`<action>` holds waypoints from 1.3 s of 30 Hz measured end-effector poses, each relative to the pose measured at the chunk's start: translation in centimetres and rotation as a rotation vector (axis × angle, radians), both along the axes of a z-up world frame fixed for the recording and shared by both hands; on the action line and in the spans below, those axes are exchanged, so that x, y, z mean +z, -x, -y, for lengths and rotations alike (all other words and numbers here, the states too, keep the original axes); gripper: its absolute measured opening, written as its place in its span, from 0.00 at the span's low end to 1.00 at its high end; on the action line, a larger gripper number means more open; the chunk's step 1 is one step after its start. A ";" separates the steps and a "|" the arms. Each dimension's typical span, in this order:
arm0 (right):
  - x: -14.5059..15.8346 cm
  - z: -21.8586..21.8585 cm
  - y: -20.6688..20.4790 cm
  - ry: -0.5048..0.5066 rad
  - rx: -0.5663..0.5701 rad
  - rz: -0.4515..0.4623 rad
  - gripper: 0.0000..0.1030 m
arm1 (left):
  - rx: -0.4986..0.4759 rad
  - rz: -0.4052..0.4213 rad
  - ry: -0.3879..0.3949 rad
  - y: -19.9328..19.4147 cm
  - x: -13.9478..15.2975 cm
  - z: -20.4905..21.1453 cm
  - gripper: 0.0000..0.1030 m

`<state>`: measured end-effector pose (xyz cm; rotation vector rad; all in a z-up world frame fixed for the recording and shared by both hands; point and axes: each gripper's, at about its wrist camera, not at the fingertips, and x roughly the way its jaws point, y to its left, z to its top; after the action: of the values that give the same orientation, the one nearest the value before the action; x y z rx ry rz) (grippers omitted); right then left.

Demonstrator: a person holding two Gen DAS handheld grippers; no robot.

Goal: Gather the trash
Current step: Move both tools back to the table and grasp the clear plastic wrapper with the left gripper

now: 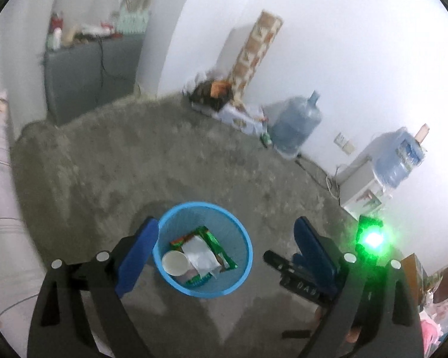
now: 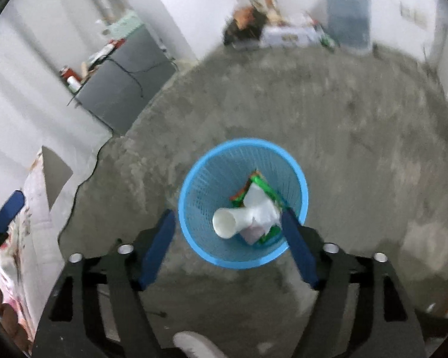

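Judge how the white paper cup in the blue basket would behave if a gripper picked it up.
The white paper cup lies on its side atop wrappers in the blue mesh basket, so it probably rolls if nudged. It looks thin-walled and empty: likely light, and easily crushed by a firm pinch.

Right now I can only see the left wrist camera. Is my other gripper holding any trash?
Observer: No. In the right wrist view the right gripper is open, with nothing between its fingers, above the blue bin.
Operator: Is the cup standing up in there?
Observer: No. The white cup lies on its side, its mouth facing the camera, on top of the green wrapper.
Operator: Is anything else down low?
Observer: Yes. A white rounded shape, maybe a shoe, shows at the bottom edge of that view.
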<state>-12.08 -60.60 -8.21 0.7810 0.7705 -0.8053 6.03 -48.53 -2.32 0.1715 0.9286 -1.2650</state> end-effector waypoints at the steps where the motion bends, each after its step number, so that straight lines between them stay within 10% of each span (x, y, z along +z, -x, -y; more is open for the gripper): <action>1: 1.1 -0.6 -0.3 0.038 0.017 -0.006 0.77 | -0.004 0.003 0.012 0.0 0.7 -1.1 0.89; 6: 5.7 -3.8 -2.9 0.226 0.110 -0.063 0.92 | 0.044 0.057 0.035 -0.6 4.0 -7.4 0.93; 17: 12.8 -14.1 -8.7 0.533 0.396 -0.107 0.92 | 0.337 0.111 0.047 -5.0 8.0 -23.5 0.94; 28: 17.0 -21.5 -14.8 0.399 0.725 0.204 0.92 | 0.624 0.100 0.066 -9.9 7.5 -40.9 0.94; 39: 15.9 -30.8 -25.8 0.254 1.037 0.192 0.88 | 0.668 0.146 0.045 -15.4 7.9 -47.6 0.94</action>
<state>13.73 -29.82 7.73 0.1507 0.7535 0.1120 21.47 -0.97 5.53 -0.0813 0.7404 -0.6431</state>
